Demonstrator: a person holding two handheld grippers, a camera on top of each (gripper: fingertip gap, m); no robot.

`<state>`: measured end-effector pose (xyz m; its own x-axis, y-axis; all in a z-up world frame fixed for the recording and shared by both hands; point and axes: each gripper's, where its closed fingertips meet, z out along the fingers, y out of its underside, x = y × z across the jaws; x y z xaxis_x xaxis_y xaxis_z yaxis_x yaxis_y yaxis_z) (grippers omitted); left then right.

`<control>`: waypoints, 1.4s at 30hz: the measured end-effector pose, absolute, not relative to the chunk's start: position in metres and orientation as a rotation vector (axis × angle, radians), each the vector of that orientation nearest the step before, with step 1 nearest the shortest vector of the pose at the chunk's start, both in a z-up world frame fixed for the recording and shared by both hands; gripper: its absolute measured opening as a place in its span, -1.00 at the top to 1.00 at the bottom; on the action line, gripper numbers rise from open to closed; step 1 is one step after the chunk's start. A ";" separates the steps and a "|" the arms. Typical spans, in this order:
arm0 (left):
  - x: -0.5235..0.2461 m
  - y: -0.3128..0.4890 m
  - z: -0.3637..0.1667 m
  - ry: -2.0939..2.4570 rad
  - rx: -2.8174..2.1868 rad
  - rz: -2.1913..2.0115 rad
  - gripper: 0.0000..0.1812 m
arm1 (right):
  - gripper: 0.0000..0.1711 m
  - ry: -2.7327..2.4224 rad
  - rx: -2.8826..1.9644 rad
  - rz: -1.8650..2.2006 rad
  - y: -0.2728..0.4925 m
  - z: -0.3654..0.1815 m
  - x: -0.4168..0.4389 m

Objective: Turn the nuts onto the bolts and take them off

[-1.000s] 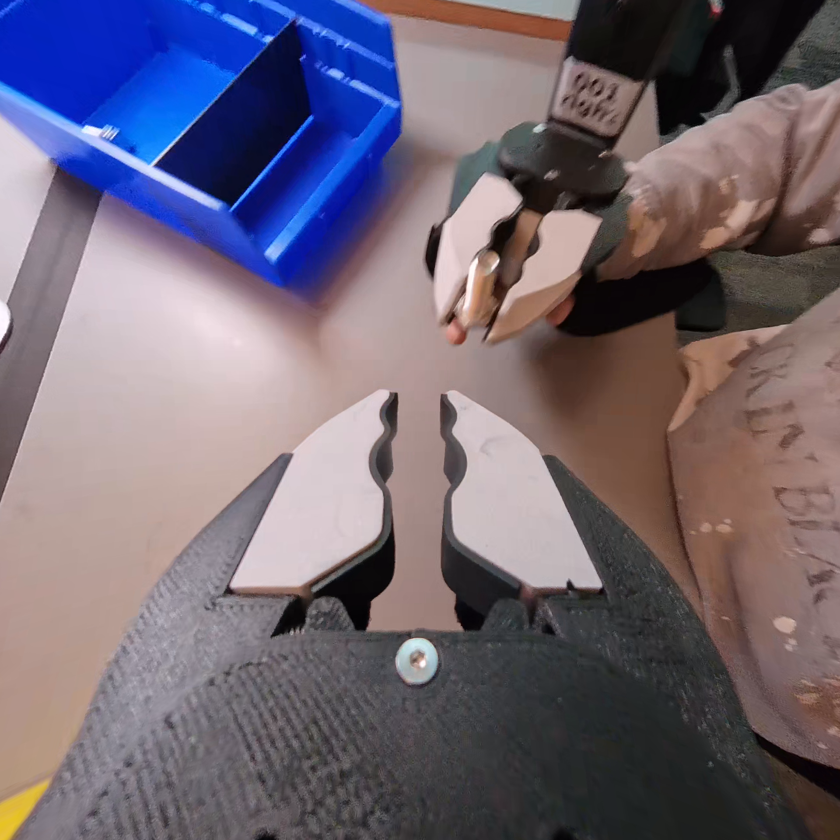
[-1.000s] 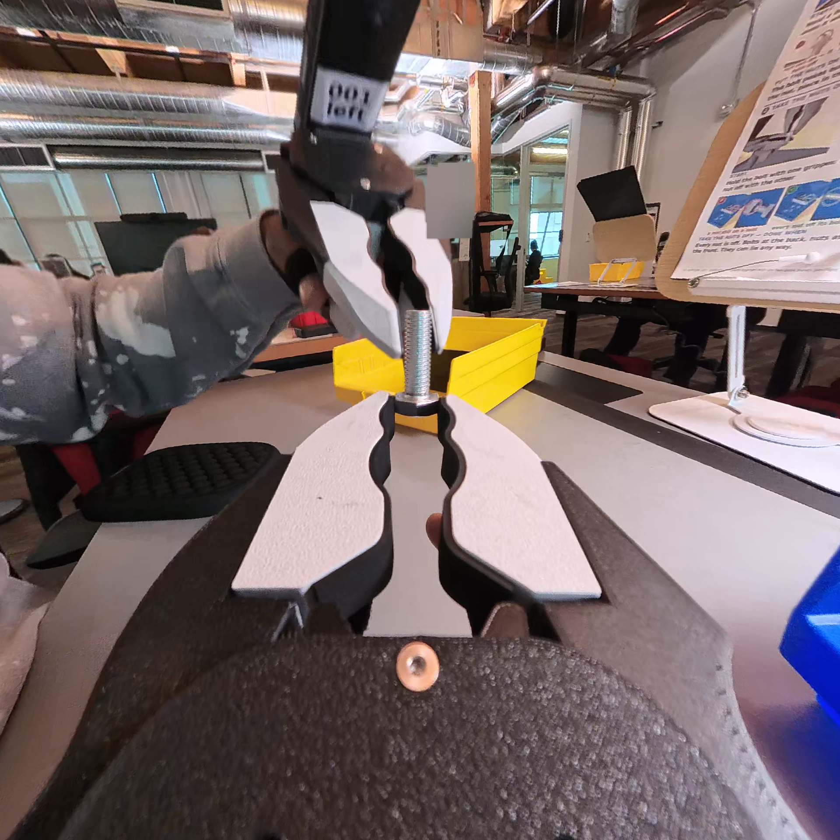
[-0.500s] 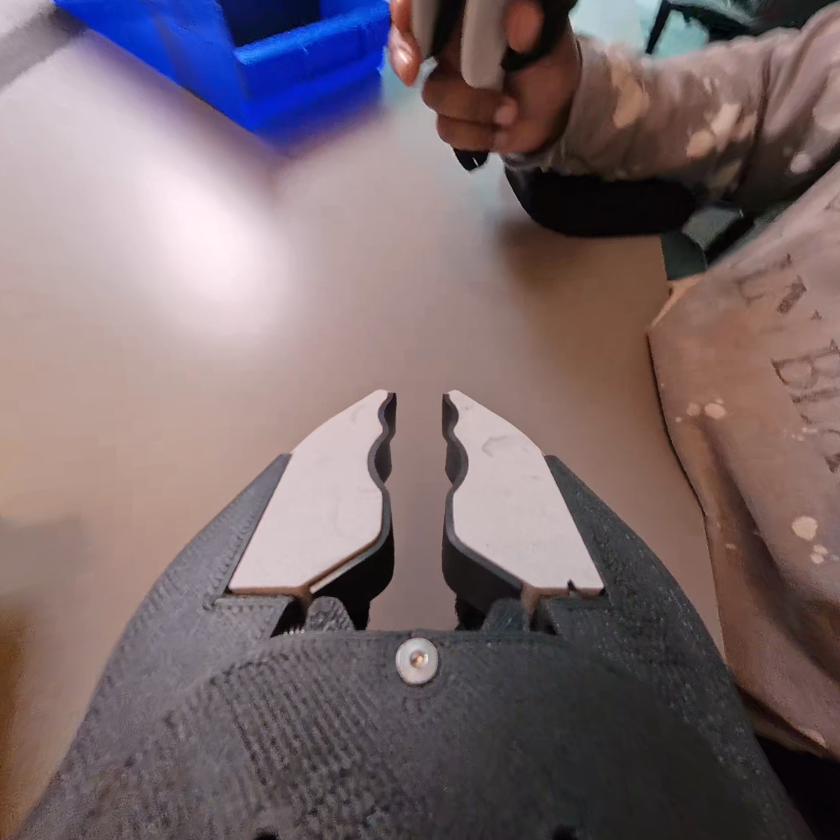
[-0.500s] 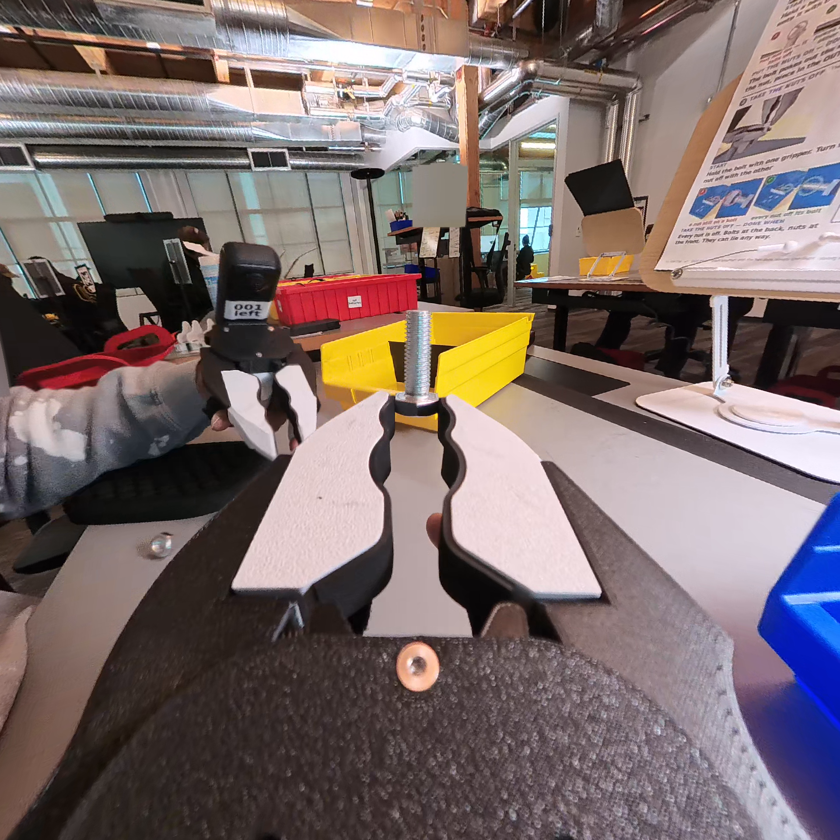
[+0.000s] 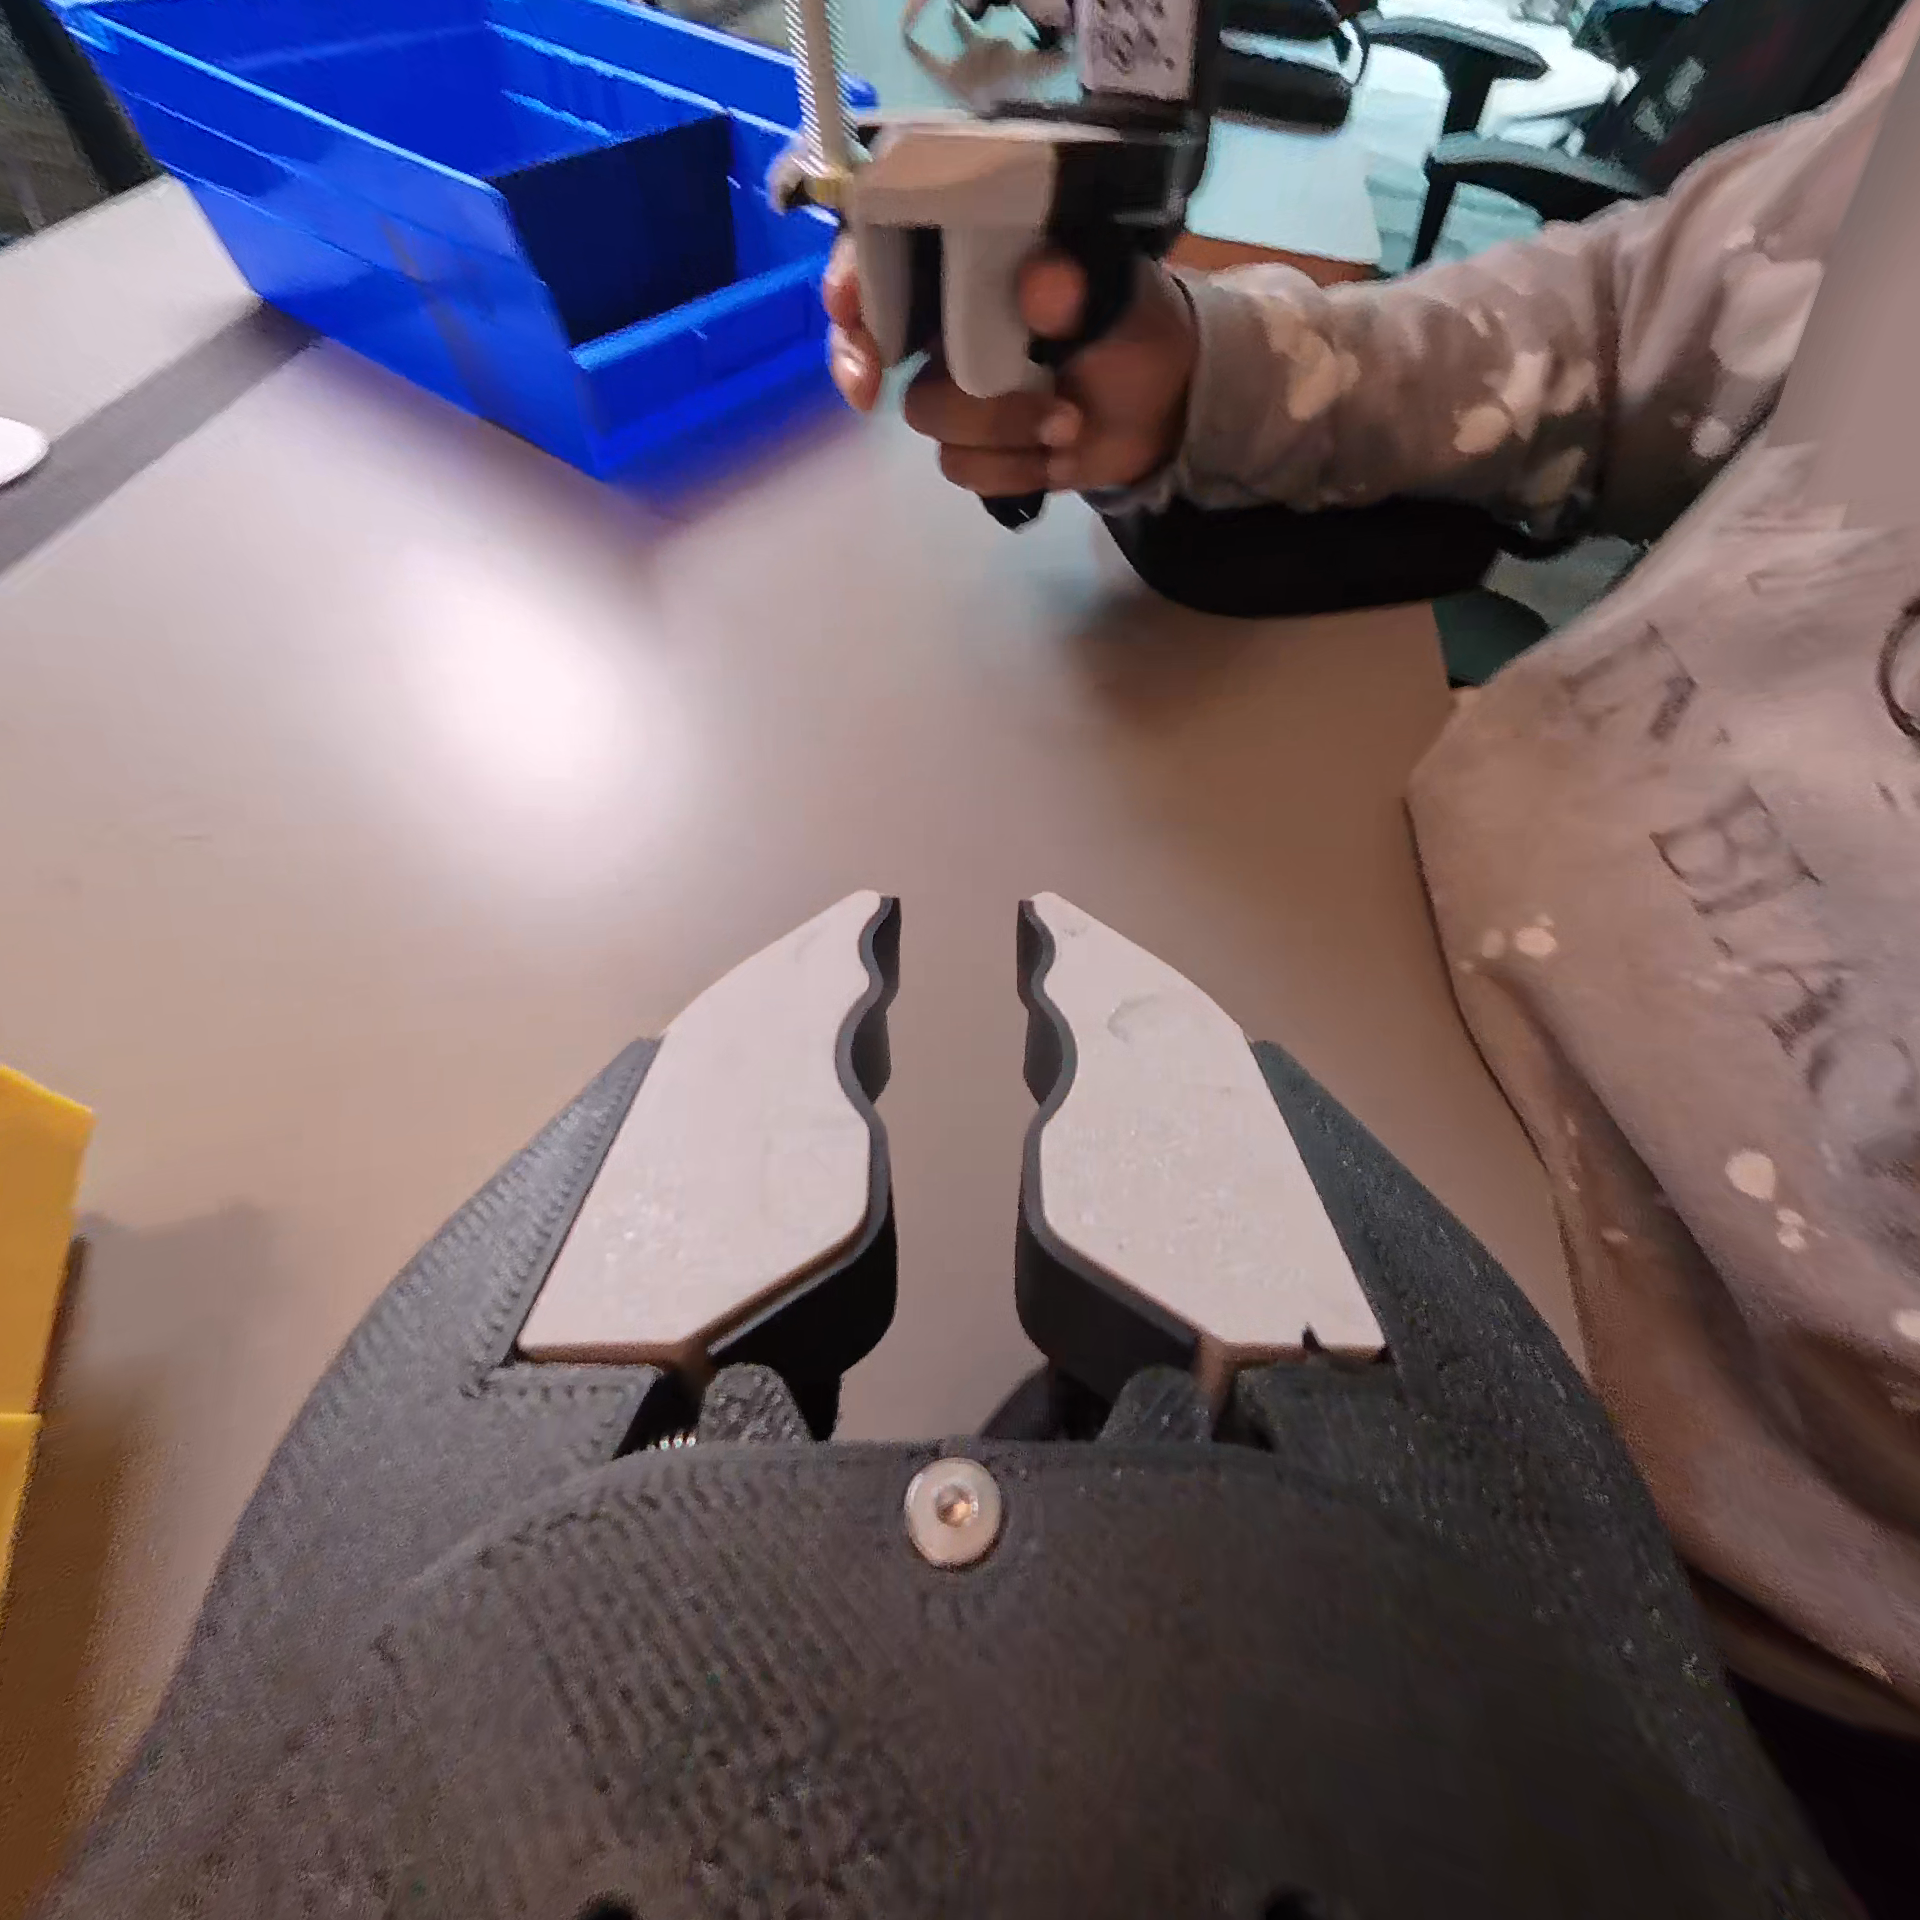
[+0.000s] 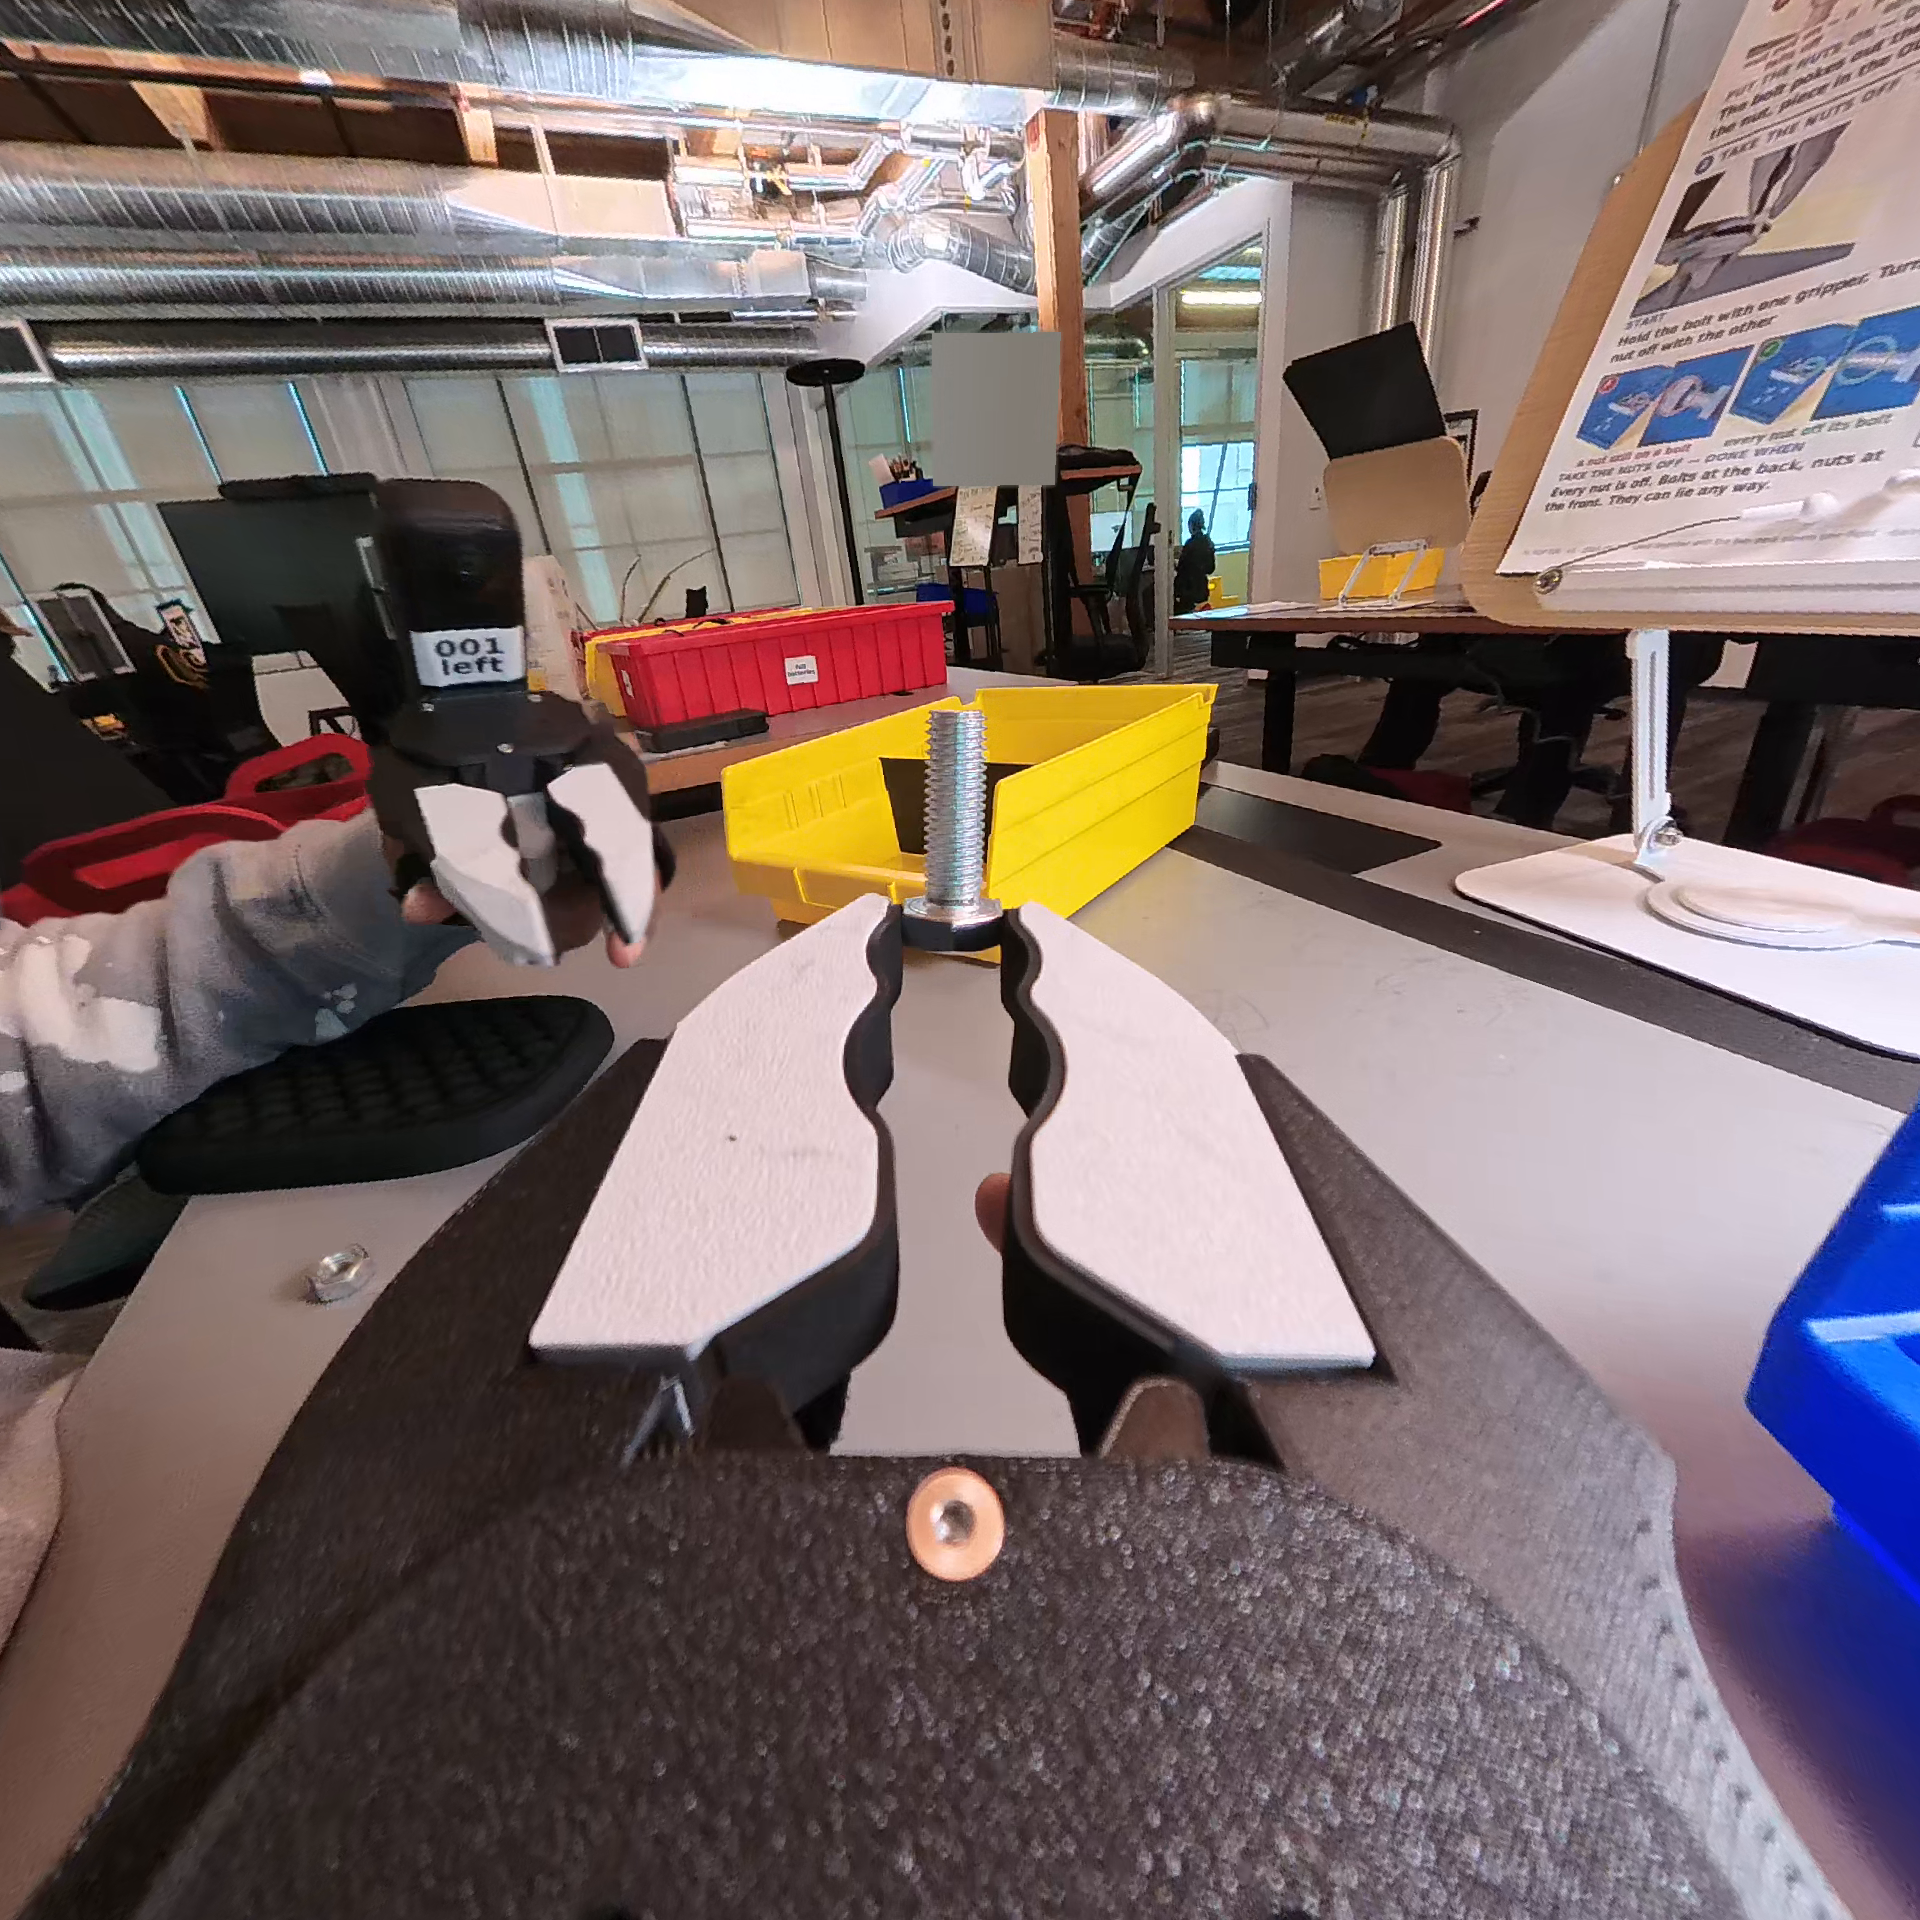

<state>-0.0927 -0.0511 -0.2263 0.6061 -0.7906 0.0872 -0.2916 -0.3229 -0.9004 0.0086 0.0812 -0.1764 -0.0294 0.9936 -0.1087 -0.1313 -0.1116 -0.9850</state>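
At far left, a loose nut [image 6: 341,1274] lies flat on the grey table [image 6: 1351,1039], beside a black padded rest [image 6: 384,1081]. Above it the left gripper [image 6: 540,883] hangs in the air, its fingers parted by a narrow gap with nothing between them. At centre, the right gripper [image 6: 951,925] clamps the head of a bolt [image 6: 956,821], threaded shank upright and bare, in front of a yellow bin [image 6: 1091,769]; a blue bin [image 6: 1849,1371] shows at far right. The step in hand appears to be the interval between nut and bolt: the nut is off. The next move probably calls for lowering the left gripper over the nut and widening its fingers enough to span it. The blue bin's contents are cut off, and the nut's threads are too small to make out.
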 end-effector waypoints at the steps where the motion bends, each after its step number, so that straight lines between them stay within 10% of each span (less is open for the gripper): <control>1: -0.089 -0.059 -0.231 0.907 -1.903 -0.675 0.76 | 0.79 -1.071 -1.178 1.367 0.081 -0.176 0.009; 42: -0.058 -0.073 -0.319 1.223 -2.240 -0.425 0.64 | 0.79 -1.091 -1.200 1.395 0.080 -0.178 0.009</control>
<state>-0.0582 -0.0728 -0.3187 0.5366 -0.8437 0.0141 -0.6709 -0.4367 -0.5993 0.0092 0.0798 -0.1779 -0.0542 0.9897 -0.1328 -0.1100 -0.1381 -0.9843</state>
